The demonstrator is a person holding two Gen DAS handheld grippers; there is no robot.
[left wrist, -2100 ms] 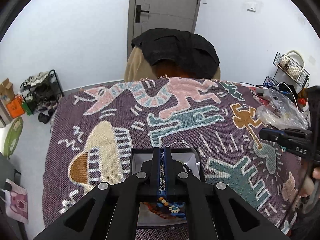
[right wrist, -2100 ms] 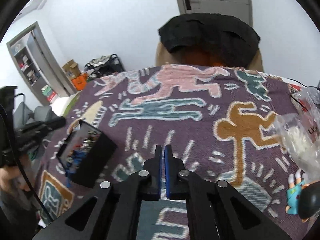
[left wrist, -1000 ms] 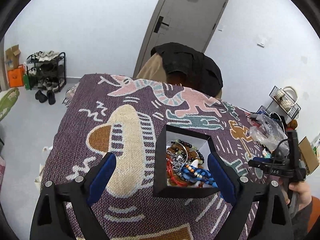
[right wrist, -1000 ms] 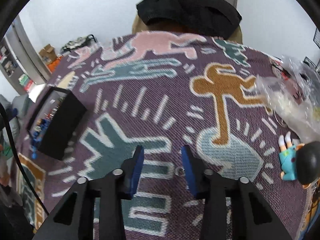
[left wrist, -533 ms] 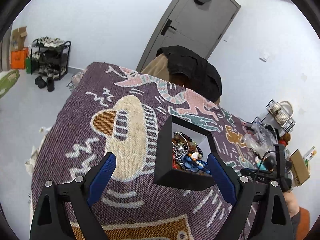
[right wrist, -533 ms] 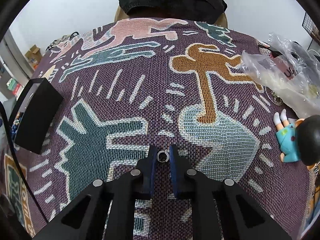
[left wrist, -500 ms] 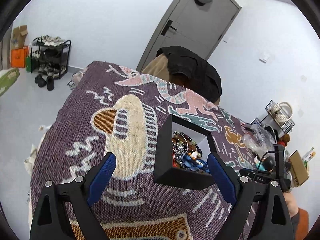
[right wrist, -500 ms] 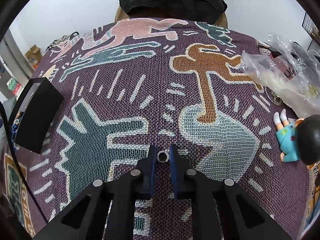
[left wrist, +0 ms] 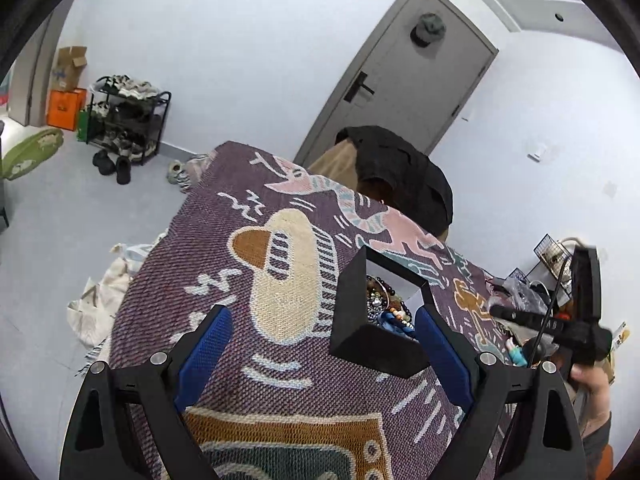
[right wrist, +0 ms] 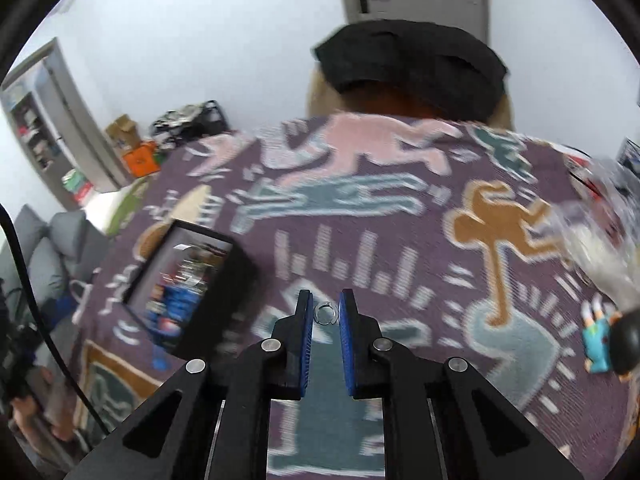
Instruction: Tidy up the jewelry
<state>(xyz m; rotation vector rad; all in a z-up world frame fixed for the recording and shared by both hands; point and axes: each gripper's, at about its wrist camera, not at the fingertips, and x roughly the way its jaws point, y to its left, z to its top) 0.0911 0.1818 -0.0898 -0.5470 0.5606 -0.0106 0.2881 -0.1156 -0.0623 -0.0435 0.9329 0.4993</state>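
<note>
A black box (left wrist: pixel 376 344) is seen on the purple patterned blanket (left wrist: pixel 280 380), open at the top. It is filled with a jumble of jewelry (left wrist: pixel 384 304): dark beads, silver bits, and blue and white beads. In the right wrist view the same box (right wrist: pixel 208 292) is seen to the left, blurred, with blue and red things inside.

A small silver ring (right wrist: pixel 325 314) is pinched between the blue pads of the right gripper (right wrist: pixel 325 312), above the blanket. The left gripper (left wrist: pixel 320 340) is spread wide, with nothing between its pads; the box sits just ahead of it.

A clear plastic bag (right wrist: pixel 600 240) and a small doll (right wrist: pixel 604 344) are seen at the right edge. No writing can be read.
</note>
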